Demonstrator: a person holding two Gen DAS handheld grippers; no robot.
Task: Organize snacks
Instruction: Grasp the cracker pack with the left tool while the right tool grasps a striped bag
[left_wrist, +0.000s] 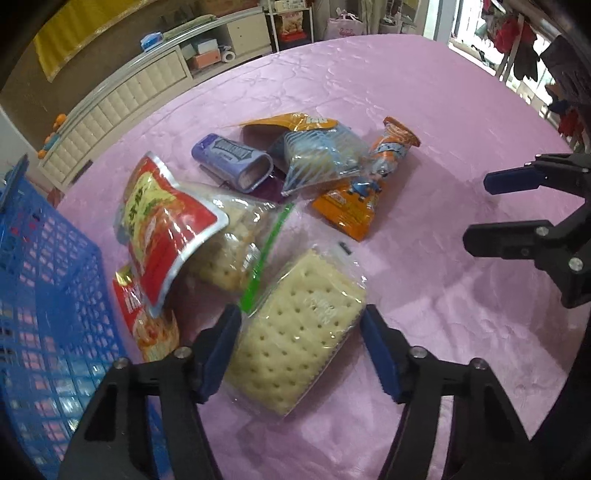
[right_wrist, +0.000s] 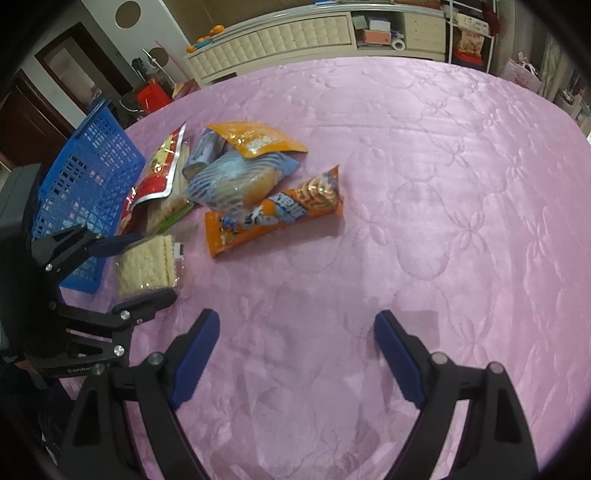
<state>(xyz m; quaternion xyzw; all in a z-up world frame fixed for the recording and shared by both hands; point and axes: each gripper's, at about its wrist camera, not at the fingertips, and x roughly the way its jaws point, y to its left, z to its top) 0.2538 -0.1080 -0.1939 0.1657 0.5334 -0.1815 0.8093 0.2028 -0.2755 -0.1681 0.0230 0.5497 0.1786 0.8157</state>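
The wrapped cracker pack (left_wrist: 299, 332) is lying flat on the pink tablecloth (left_wrist: 424, 110) at the near edge of the snack pile, at about six o'clock from it, and the left gripper (left_wrist: 301, 341) is straddling it — one blue pad at each long side, spread wide, with a visible gap on the right, so nothing is being squeezed yet. In the right wrist view the same pack (right_wrist: 146, 264) is sitting between those two fingers, just beside the blue basket (right_wrist: 88, 173).

To do this pickup well, the pads should probably be closing on the biscuit block itself rather than on the loose clear film, and gently, since crackers are likely to crack under a hard pinch. The basket is waiting at nine o'clock of the pack, so a short lift and swing leftward looks sufficient.

The right gripper (right_wrist: 295, 358) is hovering wide apart over bare cloth at three o'clock of the pile, holding nothing.

Counting what is showing: two cracker packs, the second, with a green strip (left_wrist: 229, 243), lying under a red pouch (left_wrist: 162, 221); another red packet (left_wrist: 147, 321) lower down; one purple tube-shaped pack (left_wrist: 232, 162); one blue-striped bag (left_wrist: 317, 155); two orange packets — a long one (right_wrist: 273, 214) and a flatter one (right_wrist: 255, 142). One basket.
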